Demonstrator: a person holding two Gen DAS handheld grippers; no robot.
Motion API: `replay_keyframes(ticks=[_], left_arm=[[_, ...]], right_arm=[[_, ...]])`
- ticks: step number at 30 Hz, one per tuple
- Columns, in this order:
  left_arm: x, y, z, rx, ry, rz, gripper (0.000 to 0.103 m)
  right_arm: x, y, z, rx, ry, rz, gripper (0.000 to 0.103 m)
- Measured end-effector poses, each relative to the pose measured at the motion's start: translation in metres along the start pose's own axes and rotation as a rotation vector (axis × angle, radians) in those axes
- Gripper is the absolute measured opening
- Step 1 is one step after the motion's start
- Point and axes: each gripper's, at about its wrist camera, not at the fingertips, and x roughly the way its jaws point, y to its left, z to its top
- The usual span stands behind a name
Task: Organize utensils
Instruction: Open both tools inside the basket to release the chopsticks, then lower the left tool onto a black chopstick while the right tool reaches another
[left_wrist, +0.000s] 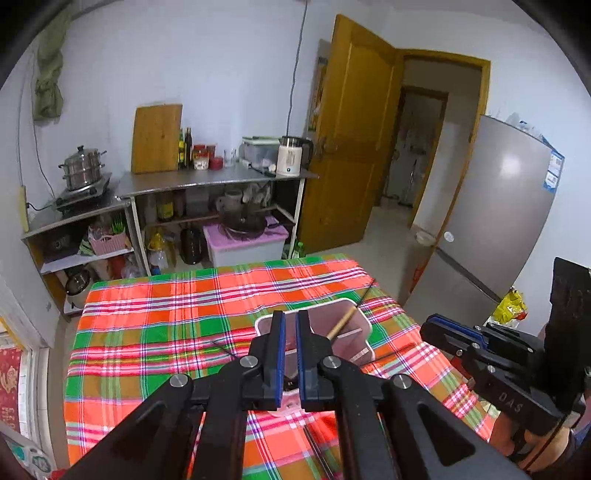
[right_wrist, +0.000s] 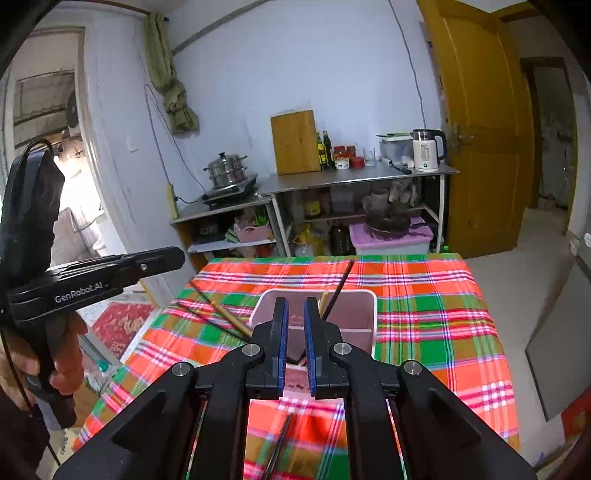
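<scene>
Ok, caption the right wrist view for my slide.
Right gripper poised over pink utensil holder on plaid tablecloth, chopsticks lying alongside.
</scene>
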Motion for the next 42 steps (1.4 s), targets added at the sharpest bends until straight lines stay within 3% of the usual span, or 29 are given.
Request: replay_keyframes(ticks=[4, 8, 17, 21, 25, 28, 42], left_arm=[[-0.024, -0.003, -0.027, -0.011, -0.026, -0.005, 0.005], [-0.030, -0.004, -0.066, -0.021, -0.001, 0.002, 0.005], [0.001, 0.001, -0.162, -0.118, 0.166, -0.035, 0.006], [0.017, 0.003, -0.188, -0.147, 0.215, -0.049, 0.006], [0.027, 0.003, -0.201, -0.156, 0.243, -0.053, 0.009], [0.036, -0.002, -0.208, -0.162, 0.261, -0.064, 0.020], [0.090, -0.024, -0.223, -0.137, 0.354, -0.030, 0.021]], right_arm=[[-0.022, 0.000, -0.019, 0.006, -0.003, 0.009, 0.008], [-0.034, 0.000, -0.048, 0.011, 0.030, 0.020, 0.008], [-0.028, -0.010, -0.114, 0.059, 0.143, 0.032, 0.009], [-0.020, -0.017, -0.135, 0.083, 0.187, 0.031, 0.009], [-0.012, -0.022, -0.150, 0.104, 0.220, 0.032, 0.009], [-0.008, -0.023, -0.159, 0.111, 0.238, 0.036, 0.009], [0.002, -0.029, -0.174, 0.130, 0.267, 0.043, 0.009]])
